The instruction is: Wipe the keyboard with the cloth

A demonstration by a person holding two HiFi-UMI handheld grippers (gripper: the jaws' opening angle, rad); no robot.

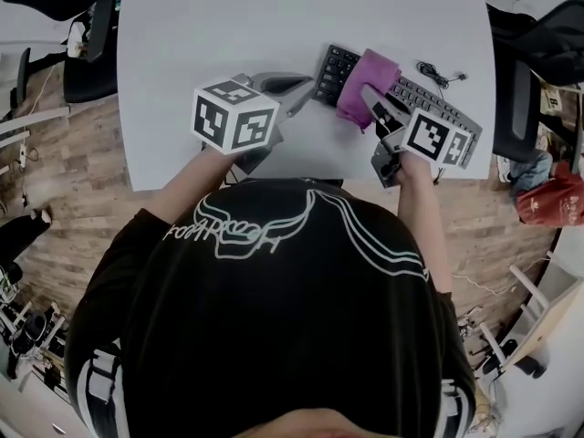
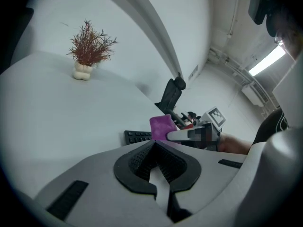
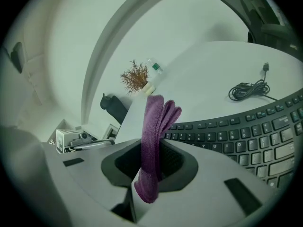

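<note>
1. Cloth (image 3: 152,126): purple, soft knit, folded, pinched upright between the right gripper (image 3: 156,148) jaws, over the left part of the keyboard (image 3: 246,131).
2. Keyboard: black, flat, lies on a smooth white table (image 1: 228,26); coiled cable (image 3: 248,90) just behind it.
3. Left gripper (image 2: 155,145): jaws together, nothing between, beside the keyboard's left end.

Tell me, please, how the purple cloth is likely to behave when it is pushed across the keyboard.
Probably floppy: the cloth hangs in soft folds above and below the right gripper pinching it. Likely light: one narrow pinch seems enough to hold it. It may bunch or snag rather than slide flat over the keyboard, given its raised keys.
</note>
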